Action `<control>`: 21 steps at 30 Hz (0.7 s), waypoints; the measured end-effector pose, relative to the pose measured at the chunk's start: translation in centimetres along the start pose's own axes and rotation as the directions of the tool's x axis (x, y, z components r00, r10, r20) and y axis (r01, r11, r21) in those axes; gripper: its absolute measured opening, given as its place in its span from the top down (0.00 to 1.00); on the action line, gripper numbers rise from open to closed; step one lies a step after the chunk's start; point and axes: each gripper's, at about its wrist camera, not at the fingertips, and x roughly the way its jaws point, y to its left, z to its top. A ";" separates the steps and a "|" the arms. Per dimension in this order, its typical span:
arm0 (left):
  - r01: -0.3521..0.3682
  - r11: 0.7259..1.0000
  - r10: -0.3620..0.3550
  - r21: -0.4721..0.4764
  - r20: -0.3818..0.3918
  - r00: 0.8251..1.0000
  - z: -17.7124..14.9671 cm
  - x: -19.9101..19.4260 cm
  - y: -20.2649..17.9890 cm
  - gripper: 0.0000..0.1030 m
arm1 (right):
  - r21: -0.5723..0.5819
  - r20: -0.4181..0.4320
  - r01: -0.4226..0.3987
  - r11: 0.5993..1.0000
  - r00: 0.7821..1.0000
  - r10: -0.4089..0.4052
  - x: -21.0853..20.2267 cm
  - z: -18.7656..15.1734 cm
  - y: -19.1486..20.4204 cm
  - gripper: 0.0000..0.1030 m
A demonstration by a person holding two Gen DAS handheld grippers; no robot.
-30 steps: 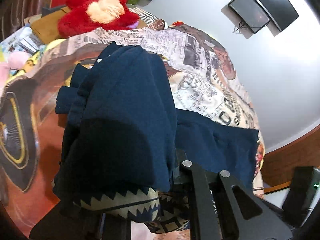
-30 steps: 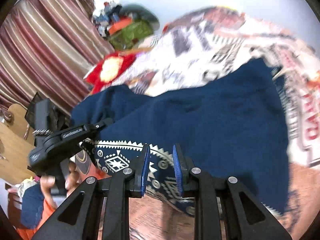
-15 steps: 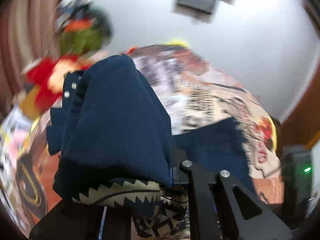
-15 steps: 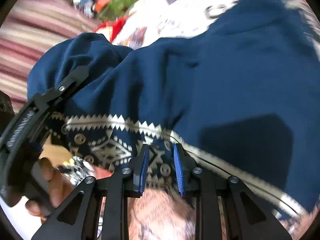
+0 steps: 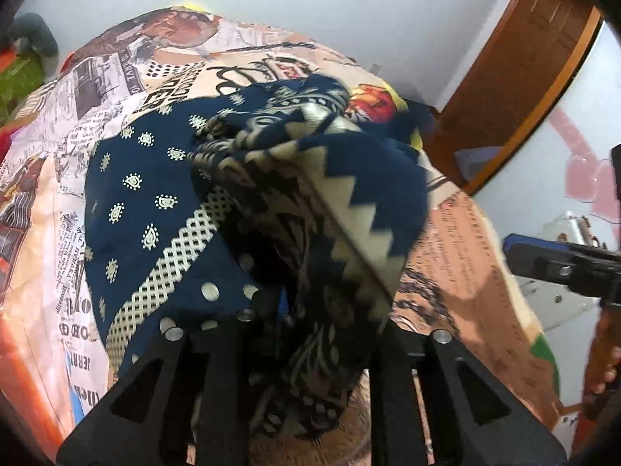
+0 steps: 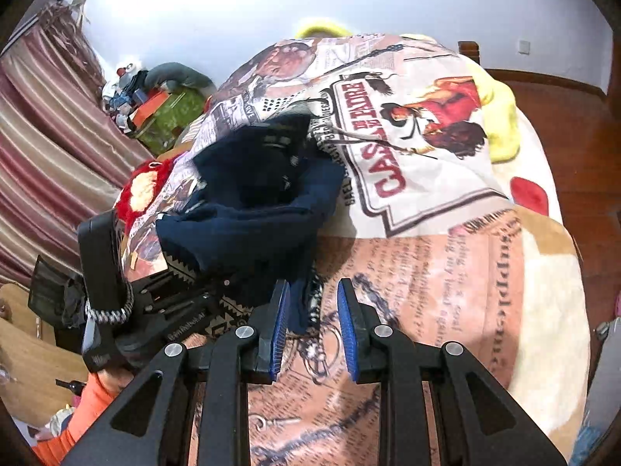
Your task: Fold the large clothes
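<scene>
A large navy garment (image 5: 155, 202) with cream zigzag and lattice borders lies bunched on the printed bedspread (image 5: 97, 89). My left gripper (image 5: 302, 310) is shut on a fold of its patterned hem, and the cloth drapes over the fingers and hides the tips. In the right wrist view the garment (image 6: 256, 209) is a dark heap left of centre, with the left gripper (image 6: 174, 310) clamped on its lower edge. My right gripper (image 6: 312, 310) is open and empty just right of the hanging hem, above the bedspread (image 6: 446, 272).
A red plush toy (image 6: 143, 186) and a pile of clutter (image 6: 155, 101) sit at the bed's far left by the striped curtain (image 6: 50, 155). A wooden door (image 5: 516, 62) stands beyond the bed's right edge. My right gripper shows at the left wrist view's right edge (image 5: 559, 264).
My right gripper has opened and let go of the patterned hem. The left gripper has swung the garment over, so its patterned side now shows and the heap lies further across the bed.
</scene>
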 end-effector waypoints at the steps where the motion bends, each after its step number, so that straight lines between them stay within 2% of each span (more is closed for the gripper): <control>1: 0.020 1.000 -0.020 0.016 -0.008 1.000 -0.1 -0.6 -0.1 0.67 | -0.001 0.001 -0.005 1.000 1.000 0.005 0.3 0.1 0.5 0.79; 2: 0.046 0.998 -0.046 0.042 -0.024 0.999 -0.3 -1.4 -0.3 0.55 | -0.001 0.005 -0.013 1.000 1.000 0.013 0.2 0.0 0.6 0.79; 3: 0.059 0.997 -0.058 0.055 -0.030 0.998 -0.8 -1.7 -0.7 0.50 | -0.004 0.010 -0.021 1.000 1.000 0.021 0.3 0.0 1.0 0.79; 5: 0.082 0.993 -0.080 0.082 -0.021 0.997 -1.3 -3.6 -0.9 0.48 | -0.012 0.028 -0.036 0.999 0.999 0.036 0.4 0.1 1.6 0.79; 9: 0.061 0.995 -0.065 0.076 0.054 0.996 -1.6 -7.6 -0.4 0.46 | -0.052 0.075 -0.077 0.996 0.994 0.081 0.1 1.3 3.5 0.79; 11: 0.021 0.997 -0.028 0.069 0.109 0.994 -1.5 -9.3 0.4 0.37 | -0.084 0.091 -0.094 0.992 0.991 0.102 -0.2 1.8 5.0 0.79; 14: -0.112 0.991 0.098 0.070 0.176 0.980 -1.2 -10.1 1.7 0.32 | -0.129 0.106 -0.087 0.988 0.989 0.101 0.4 2.9 7.3 0.79; 17: -0.160 0.986 0.155 0.034 0.129 0.980 -0.7 -7.8 3.9 0.32 | -0.165 0.085 -0.077 0.983 0.992 0.092 2.2 3.7 9.4 0.79; 20: -0.161 0.986 0.162 0.040 -0.015 0.987 -1.6 -3.8 5.2 0.32 | -0.172 0.009 -0.101 0.980 0.995 0.104 5.3 4.0 10.6 0.79; 21: -0.154 0.987 0.156 0.049 -0.042 0.987 -2.2 -2.7 5.4 0.32 | -0.175 -0.036 -0.099 0.980 0.995 0.094 6.9 3.9 10.8 0.79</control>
